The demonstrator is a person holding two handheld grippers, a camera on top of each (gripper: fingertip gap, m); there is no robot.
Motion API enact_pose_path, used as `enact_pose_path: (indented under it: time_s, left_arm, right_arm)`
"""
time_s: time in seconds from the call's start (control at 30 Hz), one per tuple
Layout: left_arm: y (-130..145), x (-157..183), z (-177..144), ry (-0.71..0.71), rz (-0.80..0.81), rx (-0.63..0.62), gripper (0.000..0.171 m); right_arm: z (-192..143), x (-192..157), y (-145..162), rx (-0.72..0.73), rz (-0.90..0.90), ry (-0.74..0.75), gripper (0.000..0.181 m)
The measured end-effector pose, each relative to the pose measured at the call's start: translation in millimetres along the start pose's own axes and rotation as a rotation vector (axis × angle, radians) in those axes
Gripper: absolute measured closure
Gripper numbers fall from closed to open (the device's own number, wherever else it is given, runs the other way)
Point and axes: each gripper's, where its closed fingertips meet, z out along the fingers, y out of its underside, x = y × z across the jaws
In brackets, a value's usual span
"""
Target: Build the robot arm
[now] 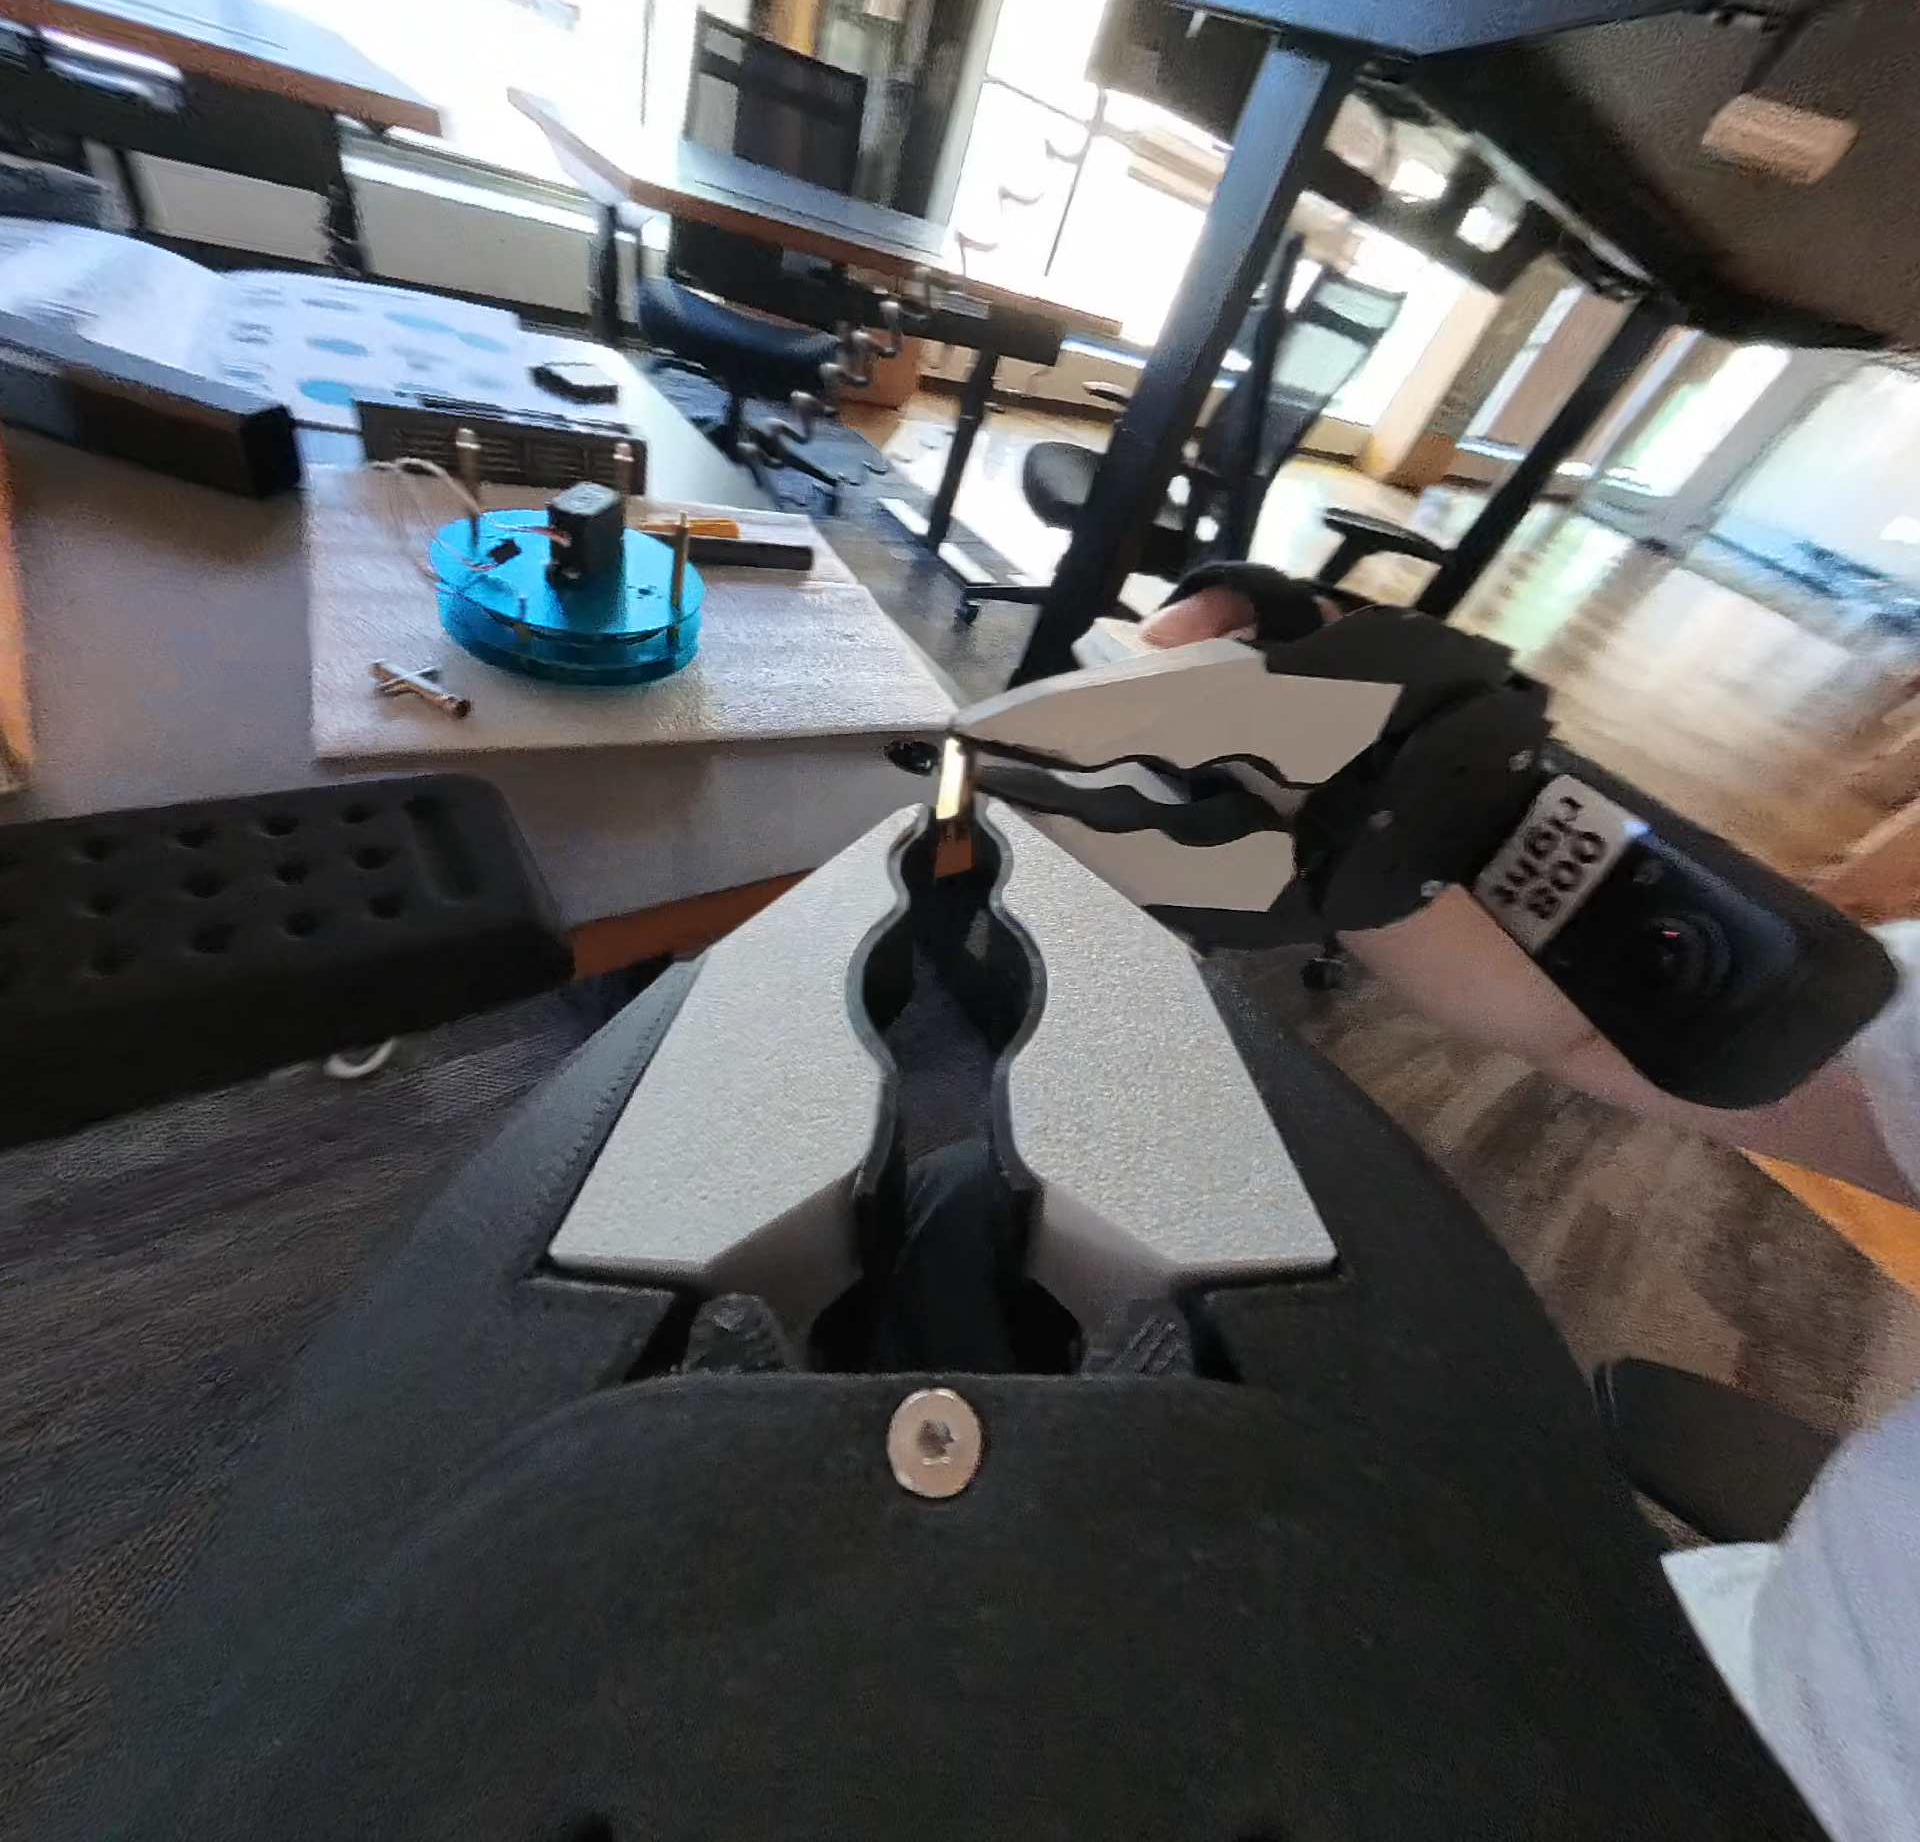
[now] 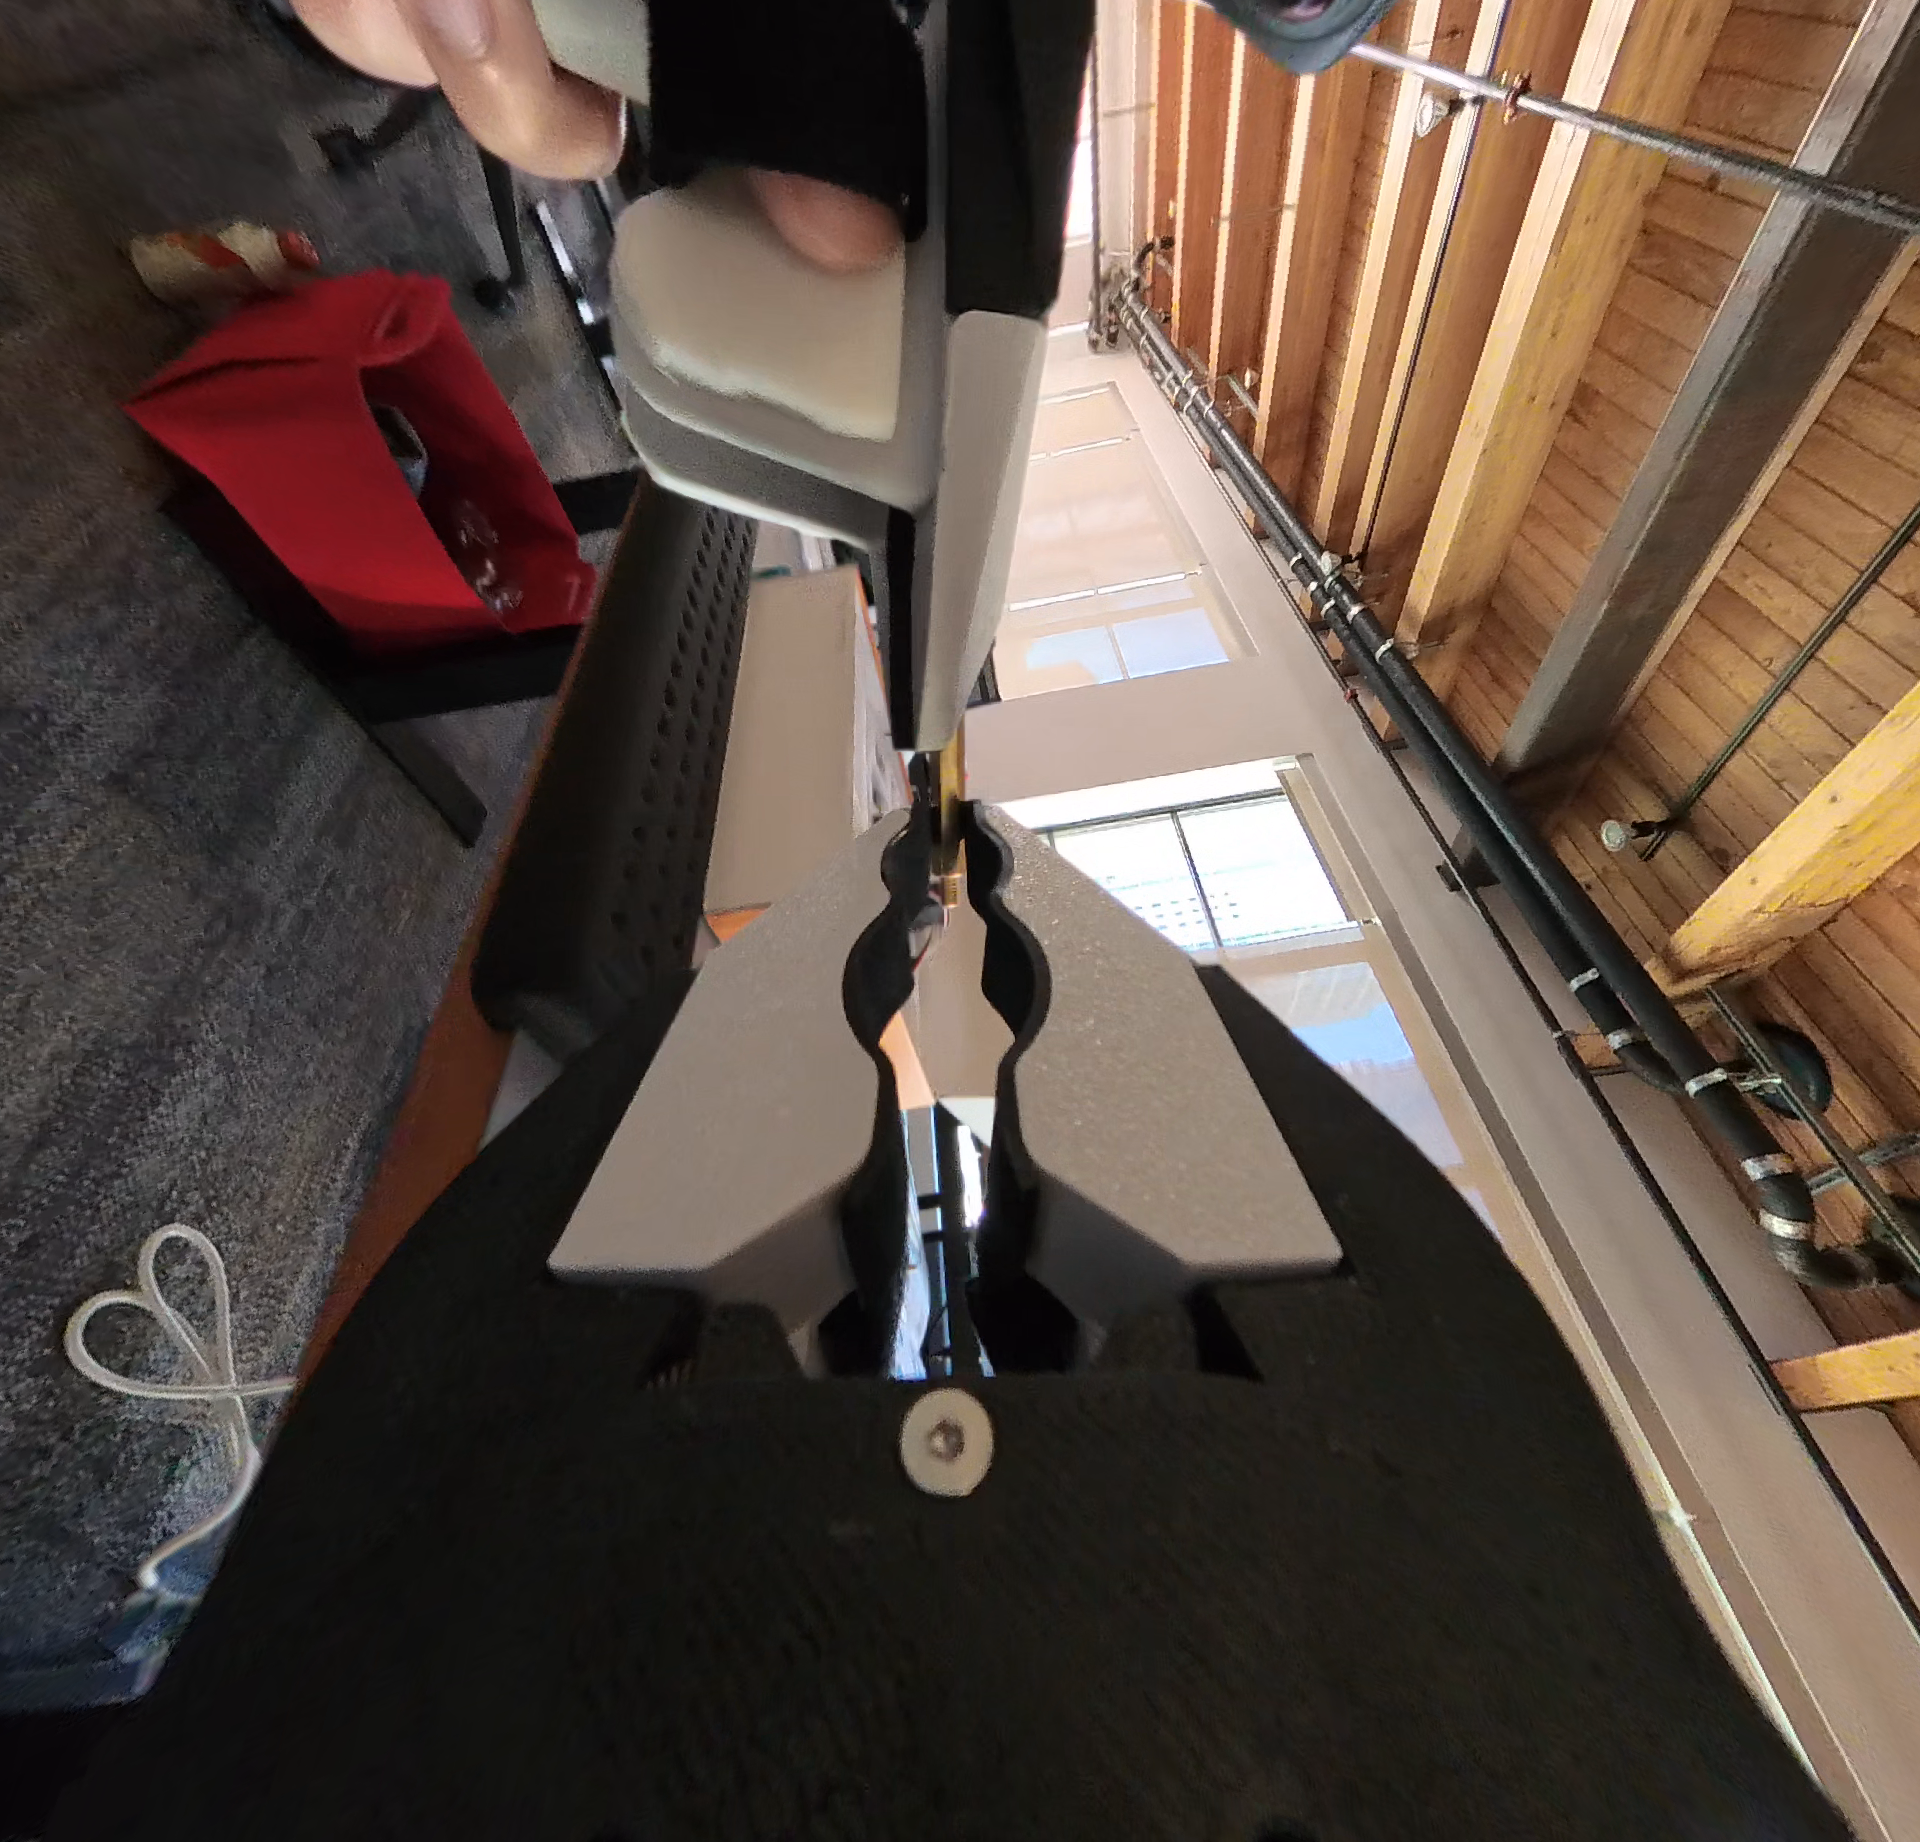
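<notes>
A small brass standoff (image 1: 951, 793) is held in the air between both grippers, just off the table's front edge. My left gripper (image 1: 948, 824) is shut on its lower end. My right gripper (image 1: 961, 740) comes in from the right, held by a hand, and its tips pinch the upper end. A small black part (image 1: 910, 753) sits beside the standoff's top; I cannot tell what it is. In the right wrist view my right gripper (image 2: 943, 828) is shut on the standoff (image 2: 948, 805), and the left gripper (image 2: 932, 738) meets it from above.
On a grey mat (image 1: 727, 670) stand a blue round two-deck chassis (image 1: 566, 603) with a black servo and brass posts, a small cross wrench (image 1: 421, 686) and a screwdriver (image 1: 727, 545). A black foam tray (image 1: 239, 909) with holes lies near left. A red bag (image 2: 353, 462) is on the carpet. My two grippers' fingertips are within a few centimetres of each other. The small cross wrench (image 1: 421, 686) is about 30 cm from both grippers' fingertips.
</notes>
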Motion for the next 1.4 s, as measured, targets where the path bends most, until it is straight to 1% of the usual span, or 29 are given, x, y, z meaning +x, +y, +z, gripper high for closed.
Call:
enact_pose_path:
  time_s: [0.1, 0.17, 0.23, 0.27, 0.3, 0.33, 0.37, 0.4, 0.43, 0.47, 0.5, 0.53, 0.6, 0.67, 0.77, 0.83, 0.87, 0.93, 1.03, 1.13, 1.23, 1.33, 1.4]
  left_arm:
    - [-7.8, -44.1, 36.7, 0.077, -0.037, -0.004, 0.168]
    - [-22.7, -65.1, 58.8, 0.155, -0.086, 0.038, 0.168]
    - [-41.0, -81.5, 74.7, 0.212, -0.096, 0.094, 0.168]
    - [-50.3, -90.1, 80.5, 0.218, -0.076, 0.128, 0.168]
    - [-59.8, -98.0, 84.8, 0.217, -0.048, 0.168, 0.168]
    - [-69.1, -103.6, 88.0, 0.217, -0.017, 0.209, 0.168]
    - [-78.2, -105.5, 90.2, 0.23, 0.017, 0.249, 0.168]
    - [-86.3, -106.1, 91.9, 0.237, 0.051, 0.284, 0.169]
    - [-92.9, -106.2, 93.7, 0.237, 0.088, 0.314, 0.169]
    - [-98.4, -104.0, 95.0, 0.246, 0.13, 0.341, 0.169]
    - [-103.2, -101.9, 96.2, 0.249, 0.169, 0.367, 0.169]
    - [-107.4, -101.6, 98.2, 0.242, 0.198, 0.39, 0.169]
    - [-115.1, -96.0, 101.7, 0.273, 0.222, 0.434, 0.168]
    - [-118.5, -88.8, 107.9, 0.337, 0.204, 0.443, 0.169]
    - [-116.4, -80.8, 119.0, 0.403, 0.165, 0.433, 0.169]
    - [-112.4, -74.9, 126.3, 0.421, 0.176, 0.428, 0.169]
    - [-110.9, -72.4, 129.7, 0.421, 0.189, 0.434, 0.169]
    - [-106.0, -67.2, 138.5, 0.432, 0.208, 0.42, 0.169]
    - [-95.8, -63.1, 150.2, 0.488, 0.2, 0.351, 0.169]
    - [-82.7, -66.0, 157.0, 0.56, 0.173, 0.236, 0.169]
    - [-72.3, -75.6, 162.5, 0.582, 0.167, 0.16, 0.169]
    - [-68.5, -84.2, 166.3, 0.637, 0.089, 0.12, 0.168]
    - [-70.9, -89.7, 167.9, 0.678, 0.031, 0.099, 0.169]
  right_arm:
    - [27.3, -3.1, 52.5, -0.017, 0.023, -0.001, 0.176]
    - [38.9, 9.2, 82.2, -0.006, 0.157, 0.021, 0.174]
    - [42.3, 29.3, 115.4, -0.034, 0.373, 0.047, 0.166]
    - [41.7, 39.0, 132.1, -0.041, 0.539, 0.048, 0.161]
    - [40.6, 45.9, 143.2, -0.018, 0.766, 0.021, 0.155]
    - [39.3, 49.4, 142.6, 0.068, 1.037, -0.062, 0.152]
    - [37.5, 57.6, 136.6, 0.195, 1.314, -0.153, 0.148]
    - [37.3, 69.6, 138.1, 0.295, 1.568, -0.199, 0.147]
    - [39.6, 77.6, 145.0, 0.354, 1.772, -0.219, 0.152]
    - [43.6, 80.8, 151.2, 0.387, 1.915, -0.241, 0.15]
    - [45.2, 86.9, 151.1, 0.464, 1.996, -0.264, 0.148]
    - [48.4, 90.1, 152.6, 0.506, 2.051, -0.266, 0.15]
    - [55.5, 88.0, 149.9, 0.529, 2.069, -0.293, 0.149]
    - [56.9, 88.9, 146.8, 0.569, 2.057, -0.302, 0.15]
    - [50.4, 93.6, 148.8, 0.637, 2.043, -0.276, 0.159]
    - [43.4, 93.8, 150.9, 0.666, 2.023, -0.25, 0.174]
    - [39.2, 93.6, 152.4, 0.679, 2.018, -0.233, 0.177]
    - [30.4, 92.5, 158.6, 0.697, 2.027, -0.181, 0.177]
    - [20.2, 83.2, 167.2, 0.647, 2.013, -0.182, 0.177]
    - [17.2, 68.2, 172.8, 0.532, 1.946, -0.296, 0.177]
    - [21.5, 54.6, 180.7, 0.425, 1.881, -0.408, 0.177]
    - [27.0, 48.6, 186.3, 0.4, 1.813, -0.485, 0.177]
    - [32.1, 49.2, 190.1, 0.388, 1.787, -0.52, 0.176]
